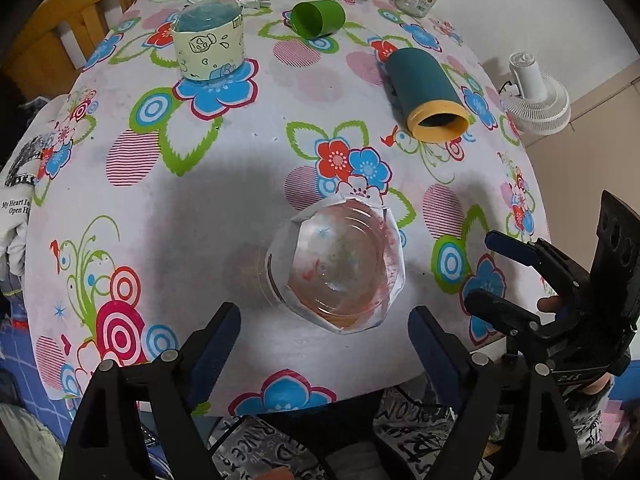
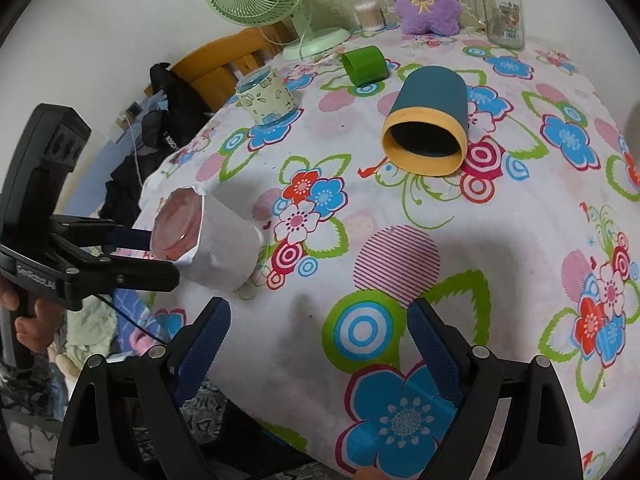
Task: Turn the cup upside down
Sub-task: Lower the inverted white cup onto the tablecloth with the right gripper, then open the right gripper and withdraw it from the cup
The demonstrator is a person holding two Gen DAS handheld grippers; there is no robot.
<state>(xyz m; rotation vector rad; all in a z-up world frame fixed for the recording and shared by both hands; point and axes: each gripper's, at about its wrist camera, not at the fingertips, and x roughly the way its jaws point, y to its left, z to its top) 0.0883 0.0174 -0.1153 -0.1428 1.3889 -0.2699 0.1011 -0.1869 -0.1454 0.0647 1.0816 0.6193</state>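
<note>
Right wrist view: paper-wrapped clear glass cup (image 2: 212,240) lies tilted on the floral-clothed bench (image 2: 500,240); left tool (image 2: 154,254) apart beside its mouth; right tool (image 2: 320,344) apart, empty.

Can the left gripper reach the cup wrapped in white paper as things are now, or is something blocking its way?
Probably yes. The left gripper is open and points at the paper-wrapped cup, which lies on its side just ahead of the fingertips. Nothing stands between them; the right gripper waits off to the side.
</note>
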